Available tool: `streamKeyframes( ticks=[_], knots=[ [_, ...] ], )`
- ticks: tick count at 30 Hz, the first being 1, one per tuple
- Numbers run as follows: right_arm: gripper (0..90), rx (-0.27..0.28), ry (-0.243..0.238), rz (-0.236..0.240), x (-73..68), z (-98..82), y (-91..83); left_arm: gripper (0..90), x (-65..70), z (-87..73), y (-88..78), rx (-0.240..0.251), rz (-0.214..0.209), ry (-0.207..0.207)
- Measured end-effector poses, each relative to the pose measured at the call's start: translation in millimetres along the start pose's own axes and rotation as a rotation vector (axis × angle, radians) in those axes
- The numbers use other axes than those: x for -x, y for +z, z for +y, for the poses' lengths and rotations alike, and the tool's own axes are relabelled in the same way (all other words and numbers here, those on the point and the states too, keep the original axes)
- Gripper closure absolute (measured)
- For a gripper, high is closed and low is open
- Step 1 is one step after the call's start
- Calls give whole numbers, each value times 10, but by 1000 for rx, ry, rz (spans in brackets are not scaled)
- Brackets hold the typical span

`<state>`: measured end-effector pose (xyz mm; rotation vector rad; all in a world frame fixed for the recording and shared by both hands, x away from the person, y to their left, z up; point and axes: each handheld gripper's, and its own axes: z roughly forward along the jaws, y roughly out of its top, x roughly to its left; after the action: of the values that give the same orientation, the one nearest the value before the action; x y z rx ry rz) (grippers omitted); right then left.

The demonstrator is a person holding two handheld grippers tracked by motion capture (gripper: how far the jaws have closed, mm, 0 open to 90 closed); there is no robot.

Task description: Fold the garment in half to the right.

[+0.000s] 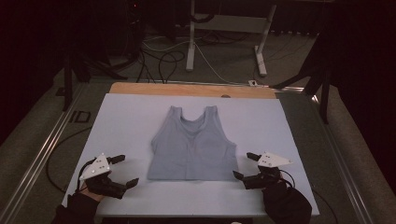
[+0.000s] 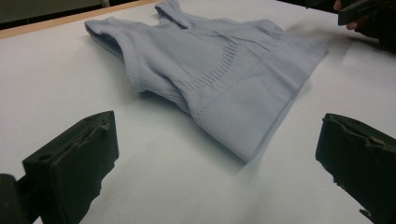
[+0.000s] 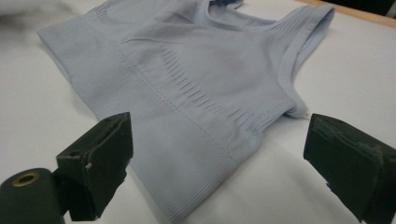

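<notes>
A pale blue ribbed tank top lies flat in the middle of the white table cover, straps toward the far side. My left gripper stands open on the table to the left of the top's hem, nothing between its jaws. My right gripper is open just off the hem's right corner. In the left gripper view the tank top spreads ahead of the wide-apart jaws, its hem corner nearest. In the right gripper view the tank top lies close, its hem reaching between the two jaws.
The wooden table edge shows beyond the white cover. Metal rails run along both sides. On the floor behind are cables and a white desk frame. Bare cover surrounds the garment.
</notes>
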<state>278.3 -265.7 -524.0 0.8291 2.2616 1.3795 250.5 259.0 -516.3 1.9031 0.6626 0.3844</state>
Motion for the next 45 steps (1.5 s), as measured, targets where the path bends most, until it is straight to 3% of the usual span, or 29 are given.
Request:
streamKeyframes(
  ticks=[12, 27, 31, 36, 39, 42, 45],
  knots=[
    [81, -30, -41, 4, -36, -12, 48, 4, -5, 0, 6, 2, -5, 1],
    [81, -24, -41, -25, -44, 31, 41, 4, 18, 42, 5, -8, 5, 15],
    [81, -26, -69, -41, -90, 103, 20, 4, 42, 118, 7, 1, -6, 25],
    [82, 4, -38, -31, -93, 240, -20, 4, 45, 227, -7, 11, -13, 40],
    [82, -8, -65, -34, -97, 337, -23, 4, 38, 270, -2, 6, -10, 46],
    [82, 0, -50, -26, -66, 439, -17, 4, 36, 322, 7, 4, -15, 45],
    [82, 10, -65, -32, -44, 552, 5, 4, 46, 389, 28, -6, -20, 63]
  ],
)
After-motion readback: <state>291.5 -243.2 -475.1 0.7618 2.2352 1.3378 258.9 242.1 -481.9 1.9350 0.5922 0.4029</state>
